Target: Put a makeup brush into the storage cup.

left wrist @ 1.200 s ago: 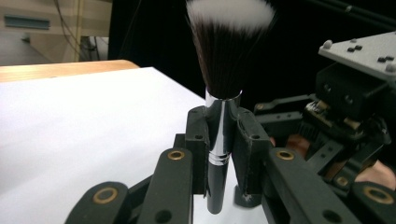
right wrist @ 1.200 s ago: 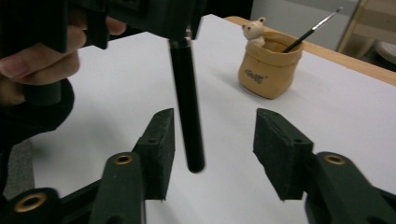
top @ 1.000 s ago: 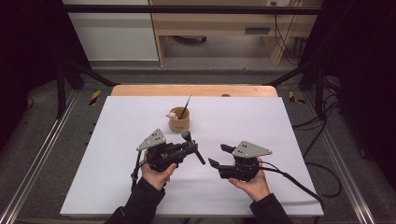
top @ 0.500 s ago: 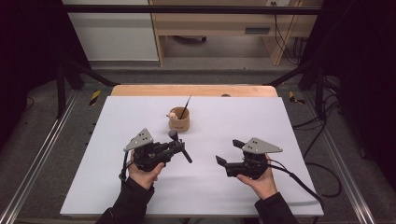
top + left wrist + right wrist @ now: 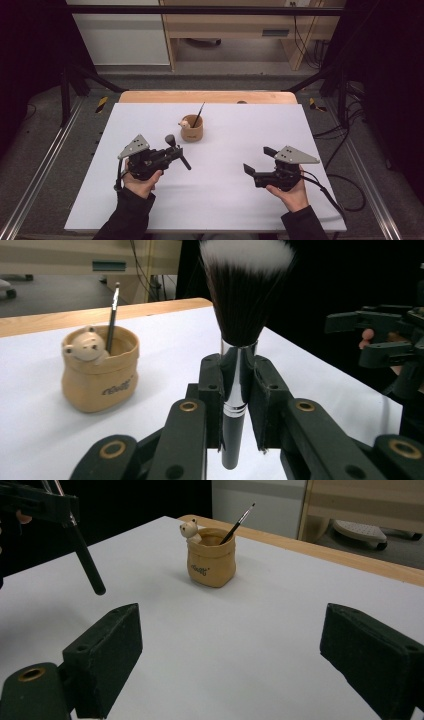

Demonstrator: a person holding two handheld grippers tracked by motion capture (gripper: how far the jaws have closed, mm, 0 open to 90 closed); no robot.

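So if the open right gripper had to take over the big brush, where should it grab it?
Probably the bare black handle end of the brush, coming from the right gripper's side. The left gripper already clamps the metal collar, and the bristles are soft.

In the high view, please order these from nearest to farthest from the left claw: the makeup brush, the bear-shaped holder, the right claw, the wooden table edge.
1. Makeup brush: clamped in the left claw, so nearest.
2. Bear-shaped holder: just beyond it, toward the table's far side.
3. Right claw and wooden table edge: the claw is off to the right, the edge lies at the far side; too close to call.
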